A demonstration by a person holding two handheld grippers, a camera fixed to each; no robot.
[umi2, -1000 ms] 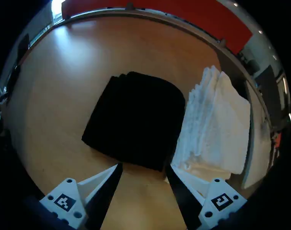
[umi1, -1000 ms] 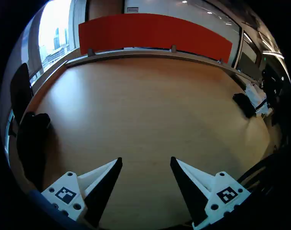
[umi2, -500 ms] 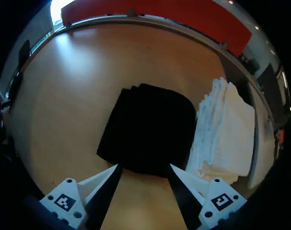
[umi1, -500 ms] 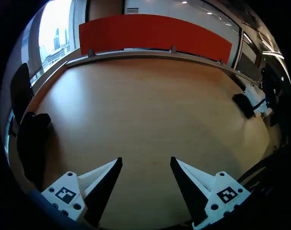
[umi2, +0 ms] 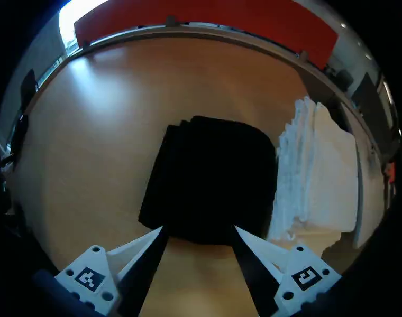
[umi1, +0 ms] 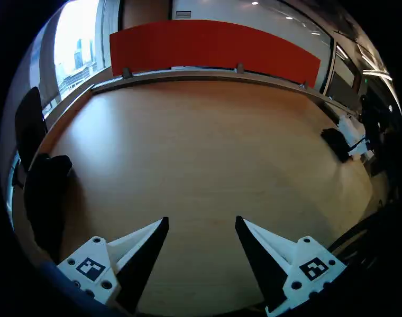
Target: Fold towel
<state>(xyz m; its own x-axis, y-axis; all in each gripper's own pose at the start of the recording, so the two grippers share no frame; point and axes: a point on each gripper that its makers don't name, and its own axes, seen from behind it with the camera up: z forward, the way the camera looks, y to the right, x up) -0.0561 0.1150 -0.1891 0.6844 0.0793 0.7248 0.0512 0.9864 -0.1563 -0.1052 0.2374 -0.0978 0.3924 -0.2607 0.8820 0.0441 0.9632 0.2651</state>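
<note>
Toward the right edge of the worktop (umi2: 95, 132), the black towel (umi2: 214, 177) lay flat, folded into a thick, roughly square pad with layered edges showing along its left side. Just beside it, on the side nearer the worktop's right edge, sat the stack of white towels (umi2: 317, 174); the two appeared to meet along their long sides, though we could not confirm contact.

In the right gripper view, the right tongs (umi2: 199, 228) were released, jaws spread wide, with both tips at the near edge of the black towel. We could not tell whether the tips touched the cloth. Nothing was between the jaws.

In the left gripper view, the left tongs (umi1: 201, 218) were likewise released and held nothing, poised over bare wood well apart from the towels. From there the black towel (umi1: 337, 143) and the white stack (umi1: 354, 129) appeared small, close to the right edge.

A red panel (umi1: 217, 47) ran along the far edge of the worktop. A dark chair (umi1: 42, 201) stood at the left edge, below a window (umi1: 76, 50).
</note>
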